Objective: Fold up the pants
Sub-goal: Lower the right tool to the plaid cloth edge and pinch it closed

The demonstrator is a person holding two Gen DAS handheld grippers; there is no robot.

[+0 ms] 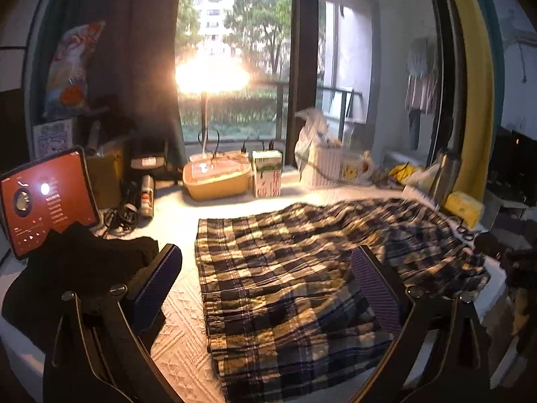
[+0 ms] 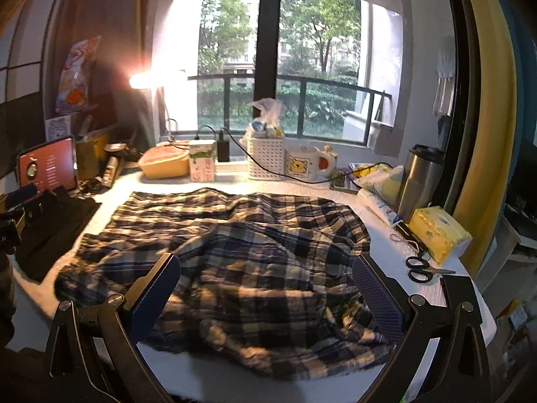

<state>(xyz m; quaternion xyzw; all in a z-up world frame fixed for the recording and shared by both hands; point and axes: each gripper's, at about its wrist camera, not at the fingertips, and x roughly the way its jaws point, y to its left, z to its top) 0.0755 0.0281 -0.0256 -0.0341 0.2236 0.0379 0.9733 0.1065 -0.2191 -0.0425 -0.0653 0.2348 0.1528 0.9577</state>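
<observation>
Both tools stand with fingers spread wide, holding nothing: the left tool and right tool hover at lower centre over the rumpled plaid pants, spread across the white table. Scissors lie at right.

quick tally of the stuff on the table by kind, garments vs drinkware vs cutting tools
Garments: 2, the plaid pants and the black garment
Drinkware: 2, the white mug and the steel tumbler
Cutting tools: 1, the scissors
Total: 5
</observation>
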